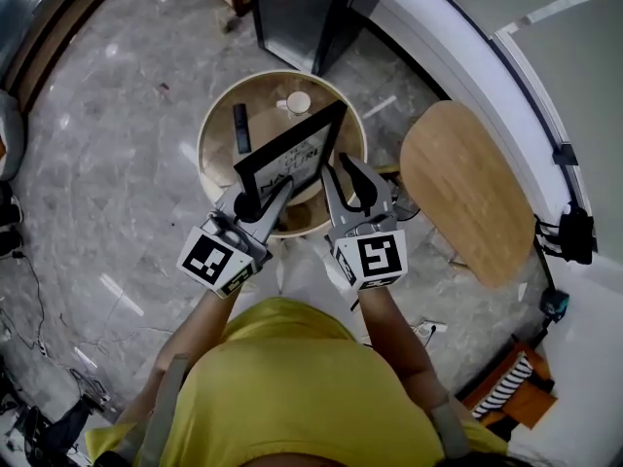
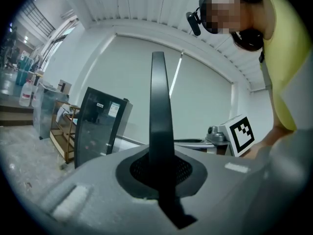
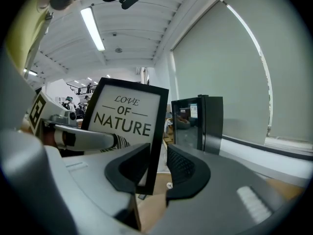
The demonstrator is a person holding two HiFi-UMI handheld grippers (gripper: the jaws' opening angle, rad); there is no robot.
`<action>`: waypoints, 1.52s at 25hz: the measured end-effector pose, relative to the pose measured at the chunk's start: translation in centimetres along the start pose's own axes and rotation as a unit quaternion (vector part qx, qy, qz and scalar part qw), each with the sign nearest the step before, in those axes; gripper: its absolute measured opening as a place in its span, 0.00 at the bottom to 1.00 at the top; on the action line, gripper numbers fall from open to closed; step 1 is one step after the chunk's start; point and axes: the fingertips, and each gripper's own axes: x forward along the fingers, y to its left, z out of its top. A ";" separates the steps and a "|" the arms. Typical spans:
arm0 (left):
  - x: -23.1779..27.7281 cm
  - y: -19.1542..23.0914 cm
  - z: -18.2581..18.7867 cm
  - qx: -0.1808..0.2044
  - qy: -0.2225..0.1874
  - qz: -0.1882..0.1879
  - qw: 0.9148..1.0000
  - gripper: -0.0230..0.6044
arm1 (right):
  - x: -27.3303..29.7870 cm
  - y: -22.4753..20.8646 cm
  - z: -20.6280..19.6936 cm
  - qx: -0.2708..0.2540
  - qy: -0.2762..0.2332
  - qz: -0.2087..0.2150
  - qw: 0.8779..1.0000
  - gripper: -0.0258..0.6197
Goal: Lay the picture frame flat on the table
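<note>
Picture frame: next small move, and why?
Probably draw the right tool back off the picture frame's right edge. Its jaws stand apart around that edge without pressing, while the left tool is shut on the opposite side. The frame is upright, not yet flat on the round table, so the left tool could then tip it down.

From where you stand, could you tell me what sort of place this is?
Probably a lounge or showroom: marble floor, a round table, and a glass cabinet.
</note>
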 end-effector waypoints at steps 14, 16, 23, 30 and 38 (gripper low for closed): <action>0.1 2.8 -6.7 -0.011 0.045 -0.087 0.995 0.05 | 2.1 0.7 -7.9 0.055 0.061 0.018 0.996 0.20; 0.1 2.9 -7.7 -0.012 0.052 -0.094 0.994 0.05 | 2.1 0.6 -9.0 0.065 0.064 0.017 0.996 0.20; -0.4 3.1 -11.4 -0.022 0.063 -0.159 0.985 0.06 | 2.4 1.7 -12.9 0.083 0.069 0.072 0.992 0.16; 0.1 4.3 -14.9 -0.033 0.080 -0.151 0.985 0.06 | 2.5 1.5 -15.7 0.095 0.063 0.049 0.992 0.13; 1.7 6.8 -18.0 -0.058 0.103 -0.076 0.990 0.21 | 2.8 0.6 -20.5 0.101 0.094 0.008 0.990 0.13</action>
